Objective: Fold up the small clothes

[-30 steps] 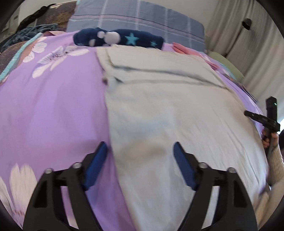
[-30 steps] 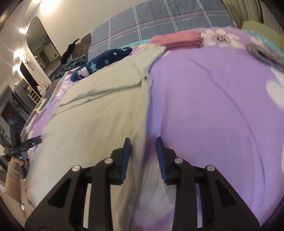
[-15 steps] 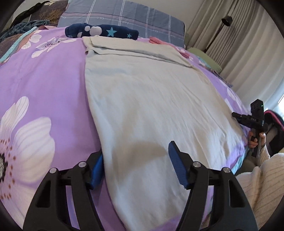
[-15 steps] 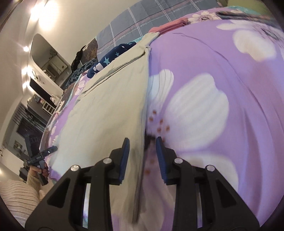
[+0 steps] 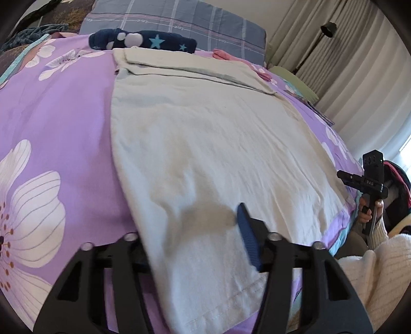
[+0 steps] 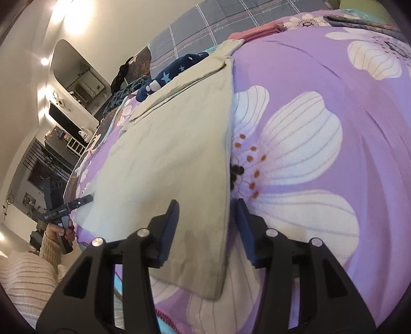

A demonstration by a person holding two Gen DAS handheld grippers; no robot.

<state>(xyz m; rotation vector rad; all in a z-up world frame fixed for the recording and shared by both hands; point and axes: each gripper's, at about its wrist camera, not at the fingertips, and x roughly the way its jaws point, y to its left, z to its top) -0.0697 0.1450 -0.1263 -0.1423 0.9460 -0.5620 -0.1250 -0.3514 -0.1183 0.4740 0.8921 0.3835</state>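
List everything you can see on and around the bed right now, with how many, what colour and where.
Garment: one, pale grey-green, spread flat on the bed, far end folded over.
Bedspread: one, purple with white flowers, under everything.
Star-print item: one, navy with pale stars, beyond the garment's far end.
Pink clothes: one folded stack, pink, far side near the pillow.
Plaid pillow: one, grey-blue, at the head of the bed.
Curtains: beige, along the right of the left wrist view.
Left gripper: black with blue pads, open, straddling the garment's near left edge.
Right gripper: same colours, open, straddling the near right edge.
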